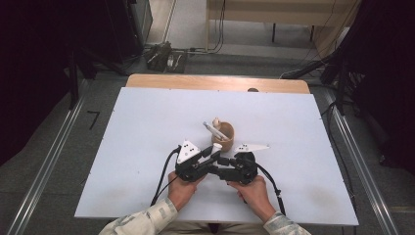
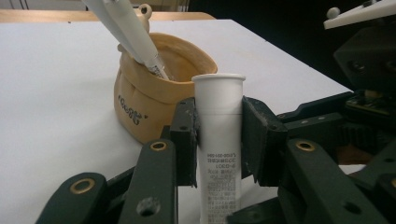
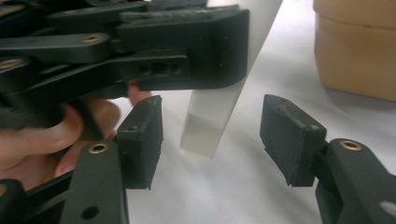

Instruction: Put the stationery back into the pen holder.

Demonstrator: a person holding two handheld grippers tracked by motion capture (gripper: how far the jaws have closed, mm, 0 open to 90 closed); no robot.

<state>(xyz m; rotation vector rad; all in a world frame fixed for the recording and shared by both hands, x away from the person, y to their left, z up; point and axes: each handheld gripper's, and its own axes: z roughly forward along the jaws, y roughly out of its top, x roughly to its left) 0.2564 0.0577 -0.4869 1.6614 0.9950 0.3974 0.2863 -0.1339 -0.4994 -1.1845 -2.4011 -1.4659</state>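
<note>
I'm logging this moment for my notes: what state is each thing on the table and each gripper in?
White tube: upright, clamped between the left gripper's jaws, open end up.
Left gripper: shut on the white tube.
Right gripper: open, jaws on either side of the tube's lower end, not touching it.
Tan pouch: standing open on the table.
White pen: leaning tilted inside the pouch.

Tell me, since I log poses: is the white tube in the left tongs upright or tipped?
Upright. The white tube stands vertical between the left tongs, pads pressed on both sides, cap end up.
</note>
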